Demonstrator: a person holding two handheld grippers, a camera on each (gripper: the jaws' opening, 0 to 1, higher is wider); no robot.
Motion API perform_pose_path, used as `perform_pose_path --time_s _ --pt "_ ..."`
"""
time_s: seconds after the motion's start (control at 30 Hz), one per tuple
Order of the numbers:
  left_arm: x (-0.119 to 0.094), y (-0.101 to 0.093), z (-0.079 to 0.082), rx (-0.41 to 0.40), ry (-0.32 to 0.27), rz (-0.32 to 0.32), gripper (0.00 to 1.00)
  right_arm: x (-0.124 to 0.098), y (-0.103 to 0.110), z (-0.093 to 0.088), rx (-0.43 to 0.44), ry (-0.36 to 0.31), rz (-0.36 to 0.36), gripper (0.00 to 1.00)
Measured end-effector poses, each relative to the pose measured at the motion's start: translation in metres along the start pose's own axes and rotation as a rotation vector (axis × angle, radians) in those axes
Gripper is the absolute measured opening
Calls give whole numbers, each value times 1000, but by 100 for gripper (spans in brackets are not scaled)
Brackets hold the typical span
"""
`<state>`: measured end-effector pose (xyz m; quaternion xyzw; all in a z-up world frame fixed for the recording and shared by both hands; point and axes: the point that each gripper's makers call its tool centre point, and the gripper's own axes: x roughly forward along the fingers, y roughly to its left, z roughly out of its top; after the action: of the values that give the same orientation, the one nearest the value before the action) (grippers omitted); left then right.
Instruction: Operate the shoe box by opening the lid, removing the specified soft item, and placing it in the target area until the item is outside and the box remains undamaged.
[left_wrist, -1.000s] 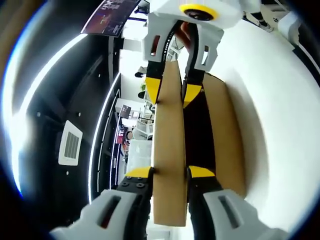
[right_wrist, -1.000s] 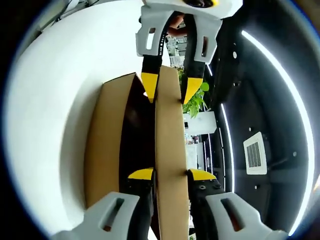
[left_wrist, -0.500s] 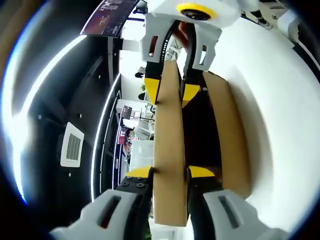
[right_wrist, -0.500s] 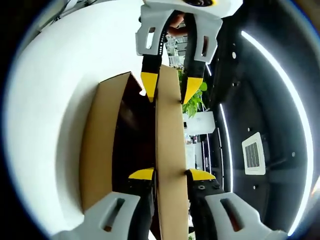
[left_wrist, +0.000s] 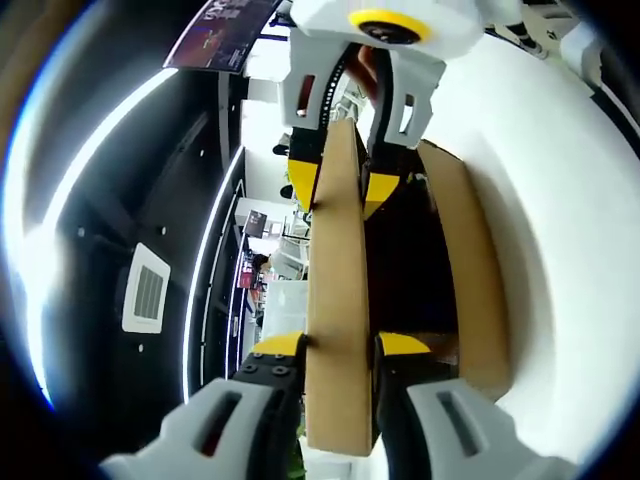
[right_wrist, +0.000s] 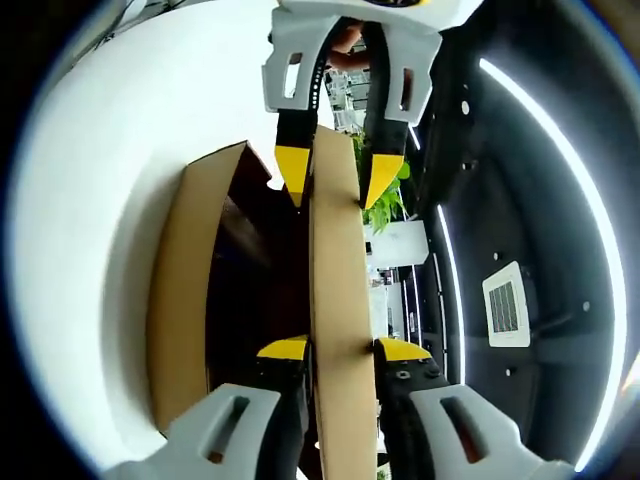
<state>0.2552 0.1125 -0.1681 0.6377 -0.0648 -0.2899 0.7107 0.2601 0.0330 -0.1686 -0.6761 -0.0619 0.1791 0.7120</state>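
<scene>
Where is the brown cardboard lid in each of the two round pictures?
Left gripper view: the lid runs up the middle, between that gripper's yellow-tipped jaws.
Right gripper view: the lid again runs up the middle, between the jaws.
Shared landmark: the open box, right of the lid there, left here.

Tan cardboard lid (left_wrist: 338, 300), tan box (right_wrist: 180, 290) (dark inside), white table (right_wrist: 110, 150), yellow-tipped white jaws

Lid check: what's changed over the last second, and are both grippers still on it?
The gap between the lid and the box has widened in both views, so the lid has swung further open. Left gripper and right gripper stay clamped on the lid's edge, at opposite ends. The box remains on the white table.
</scene>
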Motion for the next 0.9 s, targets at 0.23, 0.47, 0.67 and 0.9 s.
perform_pose_path --time_s 0.23,0.47,0.67,0.9 --pt "1 4 0 11 0 4 27 2 -5 0 0 3 3 23" --pt "3 10 -1 10 0 13 27 5 -11 -1 0 4 0 23" --pt "1 14 2 13 -6 26 34 6 -12 -1 15 7 -7 23" --pt "-26 24 7 -24 -39 55 36 7 -13 -2 17 10 -9 23"
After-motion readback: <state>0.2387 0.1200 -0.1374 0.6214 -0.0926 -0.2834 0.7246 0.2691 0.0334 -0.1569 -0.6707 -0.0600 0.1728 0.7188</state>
